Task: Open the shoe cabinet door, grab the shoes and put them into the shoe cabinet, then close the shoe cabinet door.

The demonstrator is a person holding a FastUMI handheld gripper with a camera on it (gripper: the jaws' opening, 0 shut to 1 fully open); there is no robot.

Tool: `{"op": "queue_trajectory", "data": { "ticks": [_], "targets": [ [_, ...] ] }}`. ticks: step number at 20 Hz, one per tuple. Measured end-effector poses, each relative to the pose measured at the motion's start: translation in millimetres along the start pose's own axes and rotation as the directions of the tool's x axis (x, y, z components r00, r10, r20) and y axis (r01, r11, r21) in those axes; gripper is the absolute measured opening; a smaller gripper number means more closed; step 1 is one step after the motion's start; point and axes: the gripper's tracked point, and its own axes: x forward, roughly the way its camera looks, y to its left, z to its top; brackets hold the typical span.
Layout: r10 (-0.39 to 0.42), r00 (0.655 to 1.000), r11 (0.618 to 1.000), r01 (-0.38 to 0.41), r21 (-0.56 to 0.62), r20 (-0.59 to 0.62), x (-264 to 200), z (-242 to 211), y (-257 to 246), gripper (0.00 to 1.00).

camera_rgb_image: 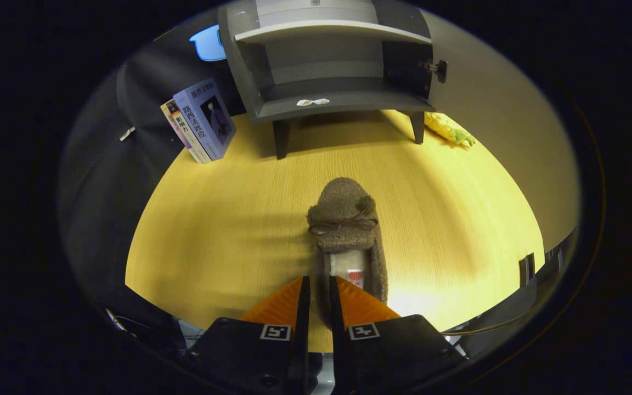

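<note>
We see gripper (316, 299) fingers clamped on heel wall of brown shoe (343, 219); shoe cabinet (327, 60) w/ door open well beyond.

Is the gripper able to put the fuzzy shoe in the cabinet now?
Probably yes: the gripper pinches the shoe at its heel wall, and the cabinet beyond stands open, with bare table between.

Tongs-mounted fisheye (316, 299), facing cabinet (327, 60)

Two books (202, 119) lean upright at the far left of the wooden bench (228, 219); a yellow-green plush toy (449, 129) lies far right
</note>
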Motion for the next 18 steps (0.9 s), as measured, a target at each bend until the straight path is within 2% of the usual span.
{"op": "queue_trajectory", "data": {
  "ticks": [11,18],
  "targets": [
    [-0.004,1.000,1.000,0.005,-0.031,0.009,49.6,-3.1,1.6,0.23],
    [0.028,0.995,1.000,-0.028,-0.009,0.091,82.8,23.2,3.1,0.23]
  ]
}}
